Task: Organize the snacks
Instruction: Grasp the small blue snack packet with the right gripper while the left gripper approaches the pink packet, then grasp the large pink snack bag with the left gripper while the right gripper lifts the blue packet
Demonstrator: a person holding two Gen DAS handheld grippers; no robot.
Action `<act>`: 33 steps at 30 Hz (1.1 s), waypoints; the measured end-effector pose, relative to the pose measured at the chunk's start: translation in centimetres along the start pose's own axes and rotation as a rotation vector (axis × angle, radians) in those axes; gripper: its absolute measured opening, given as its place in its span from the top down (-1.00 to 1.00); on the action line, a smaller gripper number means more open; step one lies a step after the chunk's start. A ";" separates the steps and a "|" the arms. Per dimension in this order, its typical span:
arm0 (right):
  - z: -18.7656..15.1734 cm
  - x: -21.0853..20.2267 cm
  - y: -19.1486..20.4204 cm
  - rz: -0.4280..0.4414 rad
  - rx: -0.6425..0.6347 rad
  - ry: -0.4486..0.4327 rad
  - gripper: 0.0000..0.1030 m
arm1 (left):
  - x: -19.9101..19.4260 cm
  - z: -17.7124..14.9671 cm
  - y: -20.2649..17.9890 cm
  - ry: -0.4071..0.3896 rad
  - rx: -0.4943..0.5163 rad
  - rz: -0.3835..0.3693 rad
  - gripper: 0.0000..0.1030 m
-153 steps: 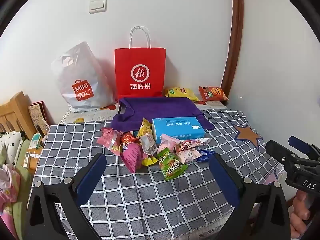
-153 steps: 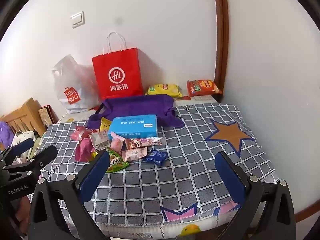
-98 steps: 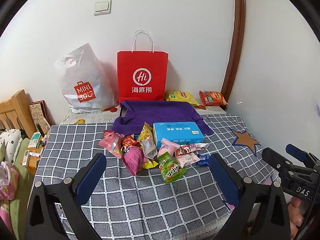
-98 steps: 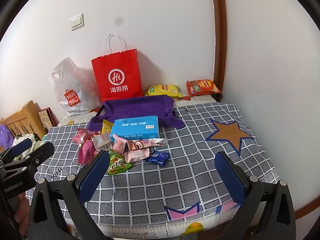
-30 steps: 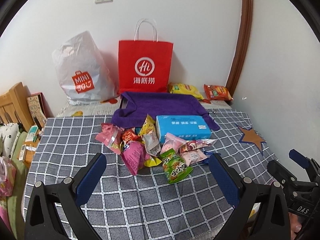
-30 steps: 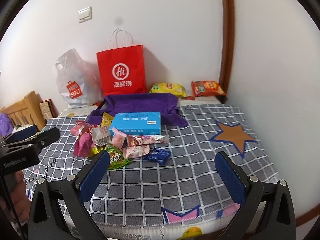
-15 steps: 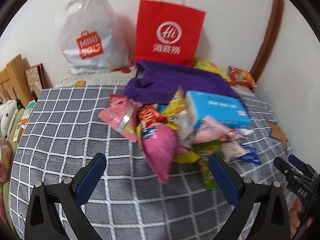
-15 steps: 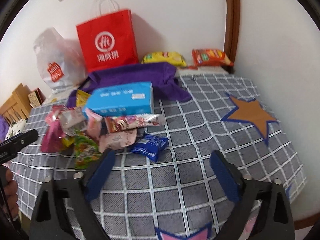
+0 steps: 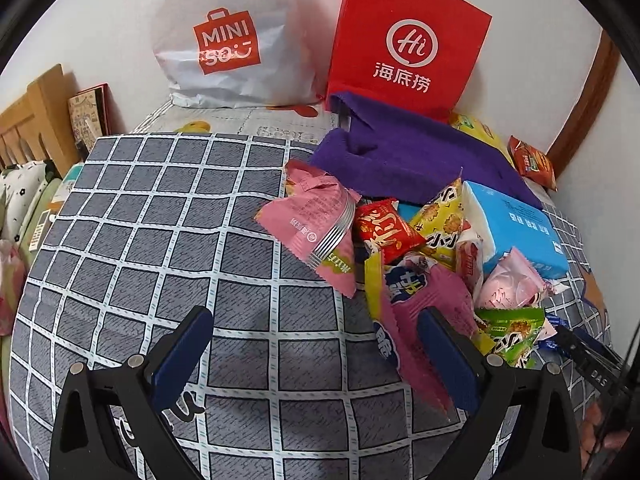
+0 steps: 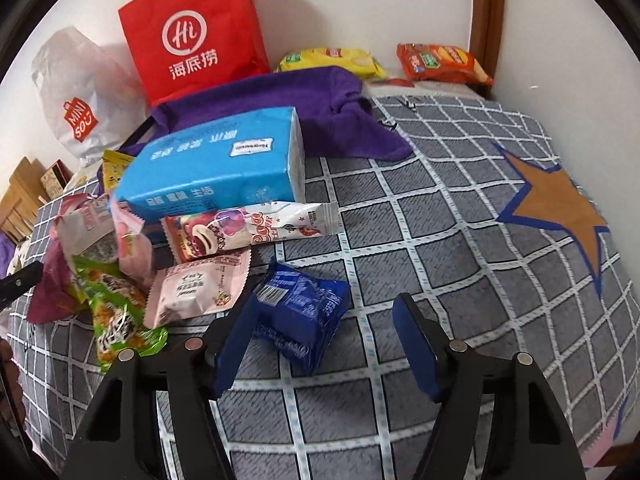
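A pile of snack packets lies on the grey checked cover [image 9: 168, 240] beside a blue tissue box [image 10: 216, 168]. My left gripper [image 9: 316, 356] is open and empty, low over the cover; its right finger overlaps a magenta packet [image 9: 424, 320], with a pink packet [image 9: 316, 220] just ahead. My right gripper [image 10: 324, 344] is open, its jaws either side of a blue cookie packet [image 10: 300, 312], not closed on it. A pink cake packet [image 10: 192, 292], a long strawberry packet [image 10: 248, 228] and a green packet [image 10: 116, 312] lie to its left.
A red paper bag [image 9: 404, 48] and a white Miniso bag [image 9: 228, 40] stand against the back wall. A purple towel [image 10: 280, 100] lies before them. Yellow [image 10: 332, 60] and orange [image 10: 440, 62] chip bags sit in the back right corner. A wooden headboard [image 9: 36, 120] is at left.
Both grippers have dropped and moved forward toward the snack pile. The right one now has the blue cookie packet between its open jaws; the left has reached the magenta packet.
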State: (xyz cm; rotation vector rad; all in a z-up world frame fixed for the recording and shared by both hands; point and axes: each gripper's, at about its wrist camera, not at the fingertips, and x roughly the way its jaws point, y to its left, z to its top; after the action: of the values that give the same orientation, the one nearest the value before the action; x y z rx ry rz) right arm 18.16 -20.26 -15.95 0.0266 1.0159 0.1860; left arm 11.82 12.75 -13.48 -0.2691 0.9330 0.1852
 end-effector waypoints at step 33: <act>-1.0 0.0 -1.5 -0.009 -0.131 -0.017 -0.43 | -1.5 -0.2 -1.4 -0.014 0.061 -0.030 -0.98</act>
State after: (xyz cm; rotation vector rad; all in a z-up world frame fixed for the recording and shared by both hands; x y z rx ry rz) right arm 17.50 -21.82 -16.67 -0.0951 0.9851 0.2435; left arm 11.13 11.30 -12.19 -0.2250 0.9183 0.1308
